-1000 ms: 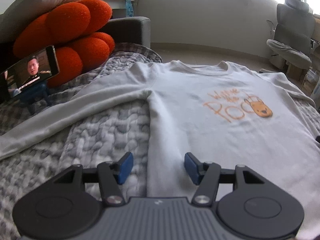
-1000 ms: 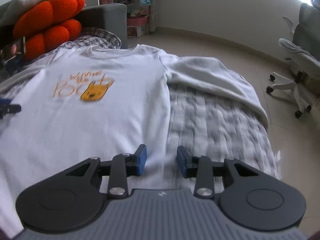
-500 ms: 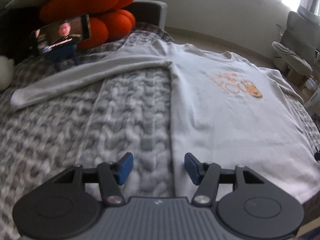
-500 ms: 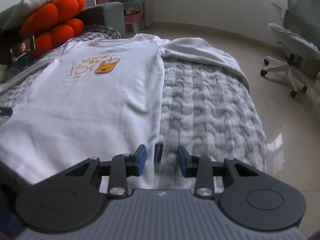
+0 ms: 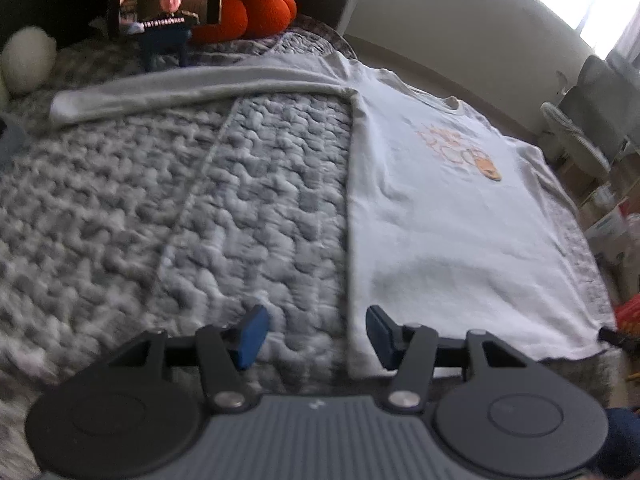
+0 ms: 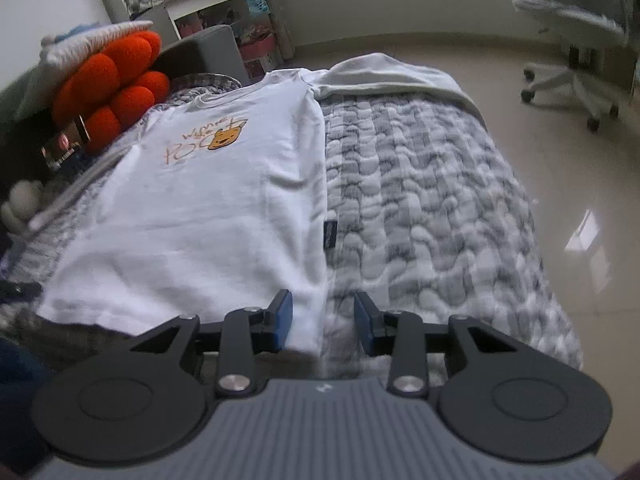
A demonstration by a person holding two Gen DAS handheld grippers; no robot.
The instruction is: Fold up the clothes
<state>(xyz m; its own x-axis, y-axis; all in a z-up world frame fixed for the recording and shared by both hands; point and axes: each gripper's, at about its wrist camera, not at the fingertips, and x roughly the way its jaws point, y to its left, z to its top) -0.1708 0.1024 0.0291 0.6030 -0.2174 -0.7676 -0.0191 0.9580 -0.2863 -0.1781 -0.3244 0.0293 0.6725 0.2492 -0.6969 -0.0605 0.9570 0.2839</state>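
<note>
A white long-sleeved shirt (image 5: pixel 452 216) with an orange bear print (image 6: pixel 224 138) lies flat, face up, on a grey knitted blanket (image 5: pixel 200 220), both sleeves spread out sideways. My left gripper (image 5: pixel 314 334) is open just above the shirt's bottom left corner, its blue pads astride the side seam. My right gripper (image 6: pixel 323 322) is open too, over the bottom right corner of the shirt (image 6: pixel 208 216), straddling that edge. Nothing is held in either one.
An orange cushion (image 6: pixel 116 88) and a phone on a stand (image 5: pixel 166 10) sit at the head of the bed. A white plush (image 5: pixel 28 58) lies at the left. An office chair (image 6: pixel 576 36) stands on the tiled floor (image 6: pixel 580 184) to the right.
Both grippers have drawn back from the shirt's middle down to its hem, so the whole shirt and the bed's near edge show. Both stayed open.
</note>
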